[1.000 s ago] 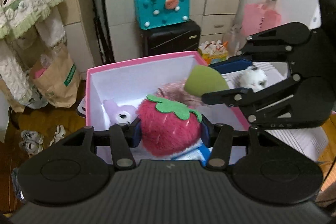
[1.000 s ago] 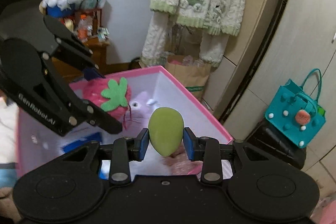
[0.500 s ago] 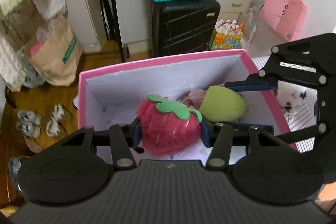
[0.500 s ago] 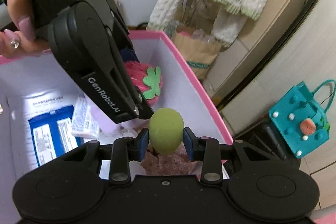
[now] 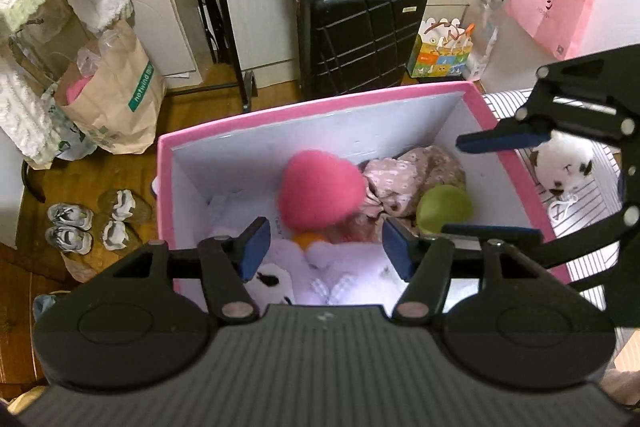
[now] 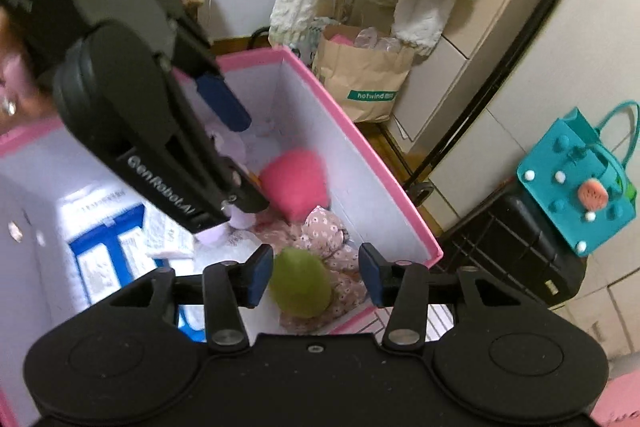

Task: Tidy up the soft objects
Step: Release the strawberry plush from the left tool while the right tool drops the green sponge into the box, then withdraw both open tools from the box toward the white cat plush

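Left wrist view: left gripper [image 5: 322, 247] hangs over the pink box [image 5: 316, 98], jaws opening, nothing between the blue pads. Below them the pink strawberry plush [image 5: 320, 189], blurred, sits mid-box beside a floral cloth [image 5: 408, 179]; the green egg-shaped toy [image 5: 444, 209] lies by the box's right wall. A lavender plush [image 5: 340, 273] fills the near end. Outside the right wall a white plush [image 5: 562, 163] rests on striped fabric.

Right wrist view: right gripper [image 6: 316, 275] is over the box's near right corner, jaws opening, pads clear of the green toy lying on the cloth below. The strawberry plush lies toward the far corner.
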The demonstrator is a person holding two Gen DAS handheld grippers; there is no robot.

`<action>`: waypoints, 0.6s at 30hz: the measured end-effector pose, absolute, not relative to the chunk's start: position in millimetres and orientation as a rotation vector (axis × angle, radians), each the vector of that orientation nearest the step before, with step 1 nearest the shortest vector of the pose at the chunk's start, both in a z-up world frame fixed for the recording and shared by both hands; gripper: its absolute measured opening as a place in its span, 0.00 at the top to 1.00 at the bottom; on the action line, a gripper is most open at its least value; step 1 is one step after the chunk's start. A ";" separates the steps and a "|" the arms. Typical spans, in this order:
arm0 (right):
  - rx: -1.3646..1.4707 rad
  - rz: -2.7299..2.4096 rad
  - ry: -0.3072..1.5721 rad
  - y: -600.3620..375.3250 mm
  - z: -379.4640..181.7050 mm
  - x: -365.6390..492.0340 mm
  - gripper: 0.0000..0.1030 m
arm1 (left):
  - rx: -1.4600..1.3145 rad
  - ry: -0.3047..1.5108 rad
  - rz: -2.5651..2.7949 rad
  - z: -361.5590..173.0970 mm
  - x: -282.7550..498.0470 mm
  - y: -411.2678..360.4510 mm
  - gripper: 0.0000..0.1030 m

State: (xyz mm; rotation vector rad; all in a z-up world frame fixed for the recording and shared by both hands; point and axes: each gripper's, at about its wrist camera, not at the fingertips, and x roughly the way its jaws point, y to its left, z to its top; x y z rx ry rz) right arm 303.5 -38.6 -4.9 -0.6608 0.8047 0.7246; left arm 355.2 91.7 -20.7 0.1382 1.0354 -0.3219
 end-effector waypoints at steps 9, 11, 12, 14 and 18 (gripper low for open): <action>-0.559 0.720 0.815 -56.5 19.8 276.0 0.47 | 0.187 1.027 -0.317 8.2 317.9 84.3 0.34; -0.539 0.715 0.814 -62.3 25.9 264.6 0.46 | 0.201 1.021 -0.319 14.0 306.0 81.3 0.33; -0.530 0.714 0.812 -65.4 28.7 258.8 0.46 | 0.211 1.018 -0.319 17.2 298.9 79.6 0.32; -0.514 0.711 0.809 -71.5 34.2 248.3 0.46 | 0.231 1.015 -0.319 21.9 287.4 76.3 0.32; -0.486 0.713 0.794 -84.6 45.2 223.7 0.45 | 0.272 1.000 -0.324 31.9 261.0 67.7 0.29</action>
